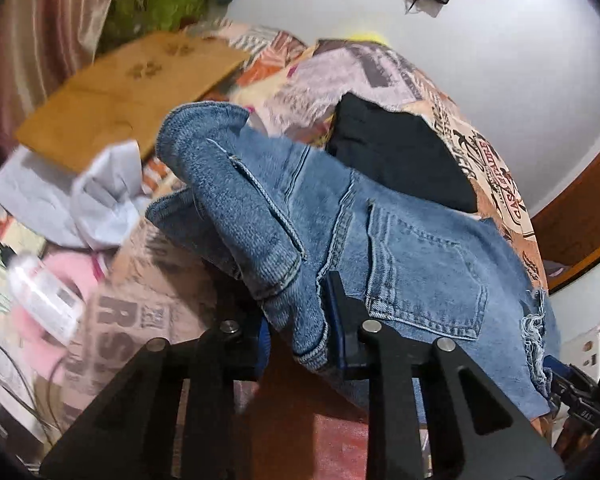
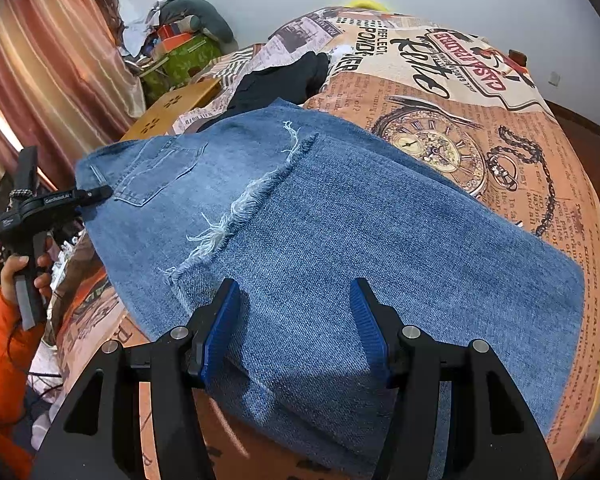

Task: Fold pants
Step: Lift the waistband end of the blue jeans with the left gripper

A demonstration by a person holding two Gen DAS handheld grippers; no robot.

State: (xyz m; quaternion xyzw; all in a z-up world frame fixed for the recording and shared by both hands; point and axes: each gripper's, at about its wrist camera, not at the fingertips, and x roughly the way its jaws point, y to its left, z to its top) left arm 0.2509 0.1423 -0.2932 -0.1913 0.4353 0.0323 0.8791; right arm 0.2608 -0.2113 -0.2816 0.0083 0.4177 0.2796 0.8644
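L hand-held gripper [image 1: 296, 320] pinches denim pants [image 2: 340, 240] waistband; R hand-held gripper [image 2: 294, 320] half-open over frayed hem.

The jeans [image 2: 340, 232] are mid-blue denim with pale frayed white threads along one hem. Under them, the bedspread [image 2: 460, 128] is orange and cream, printed with newspaper text, black lettering and a pocket watch. The curtain [image 2: 48, 64] has rust and cream stripes, and the sleeve [image 2: 4, 360] is bright orange.
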